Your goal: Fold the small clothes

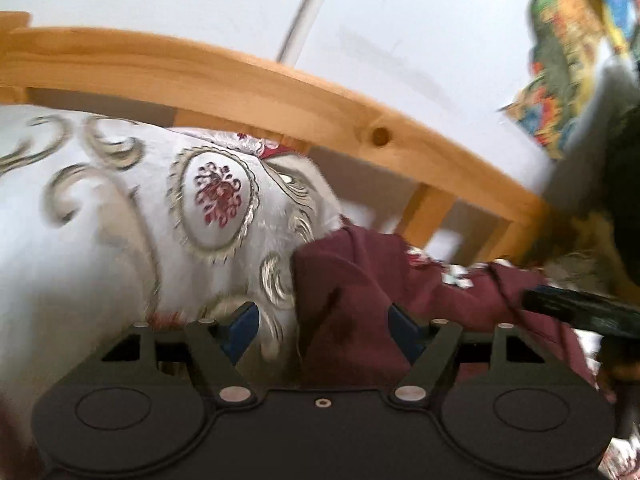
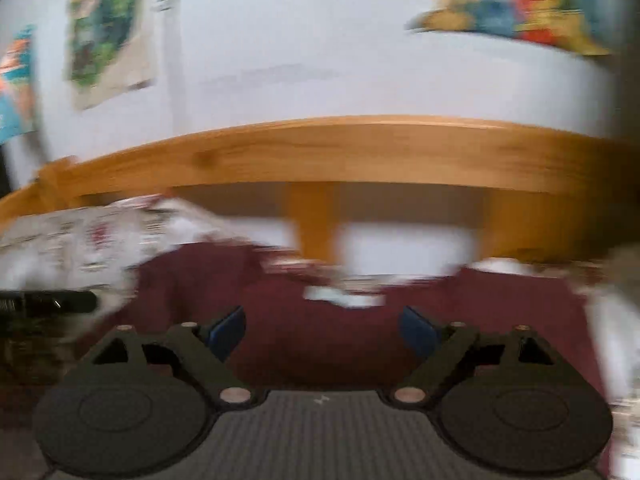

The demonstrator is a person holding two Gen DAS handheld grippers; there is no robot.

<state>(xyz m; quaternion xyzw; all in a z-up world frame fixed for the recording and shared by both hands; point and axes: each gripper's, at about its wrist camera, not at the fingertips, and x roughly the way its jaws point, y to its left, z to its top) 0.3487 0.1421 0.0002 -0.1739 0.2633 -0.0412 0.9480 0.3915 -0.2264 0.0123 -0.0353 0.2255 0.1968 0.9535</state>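
Fold barely begun imo: maroon garment (image 1: 360, 280) lies bunched on embroidered bedspread (image 1: 100, 220), left gripper (image 1: 324, 328) & right gripper (image 2: 322, 332) jaws both spread, gripping nothing.

Each wrist camera sat low and close over the maroon garment (image 1: 344, 280), looking forward between its blue pads (image 1: 245, 324) toward the wooden bed rail (image 2: 340, 152) and white wall (image 2: 300, 40), which both views shared.
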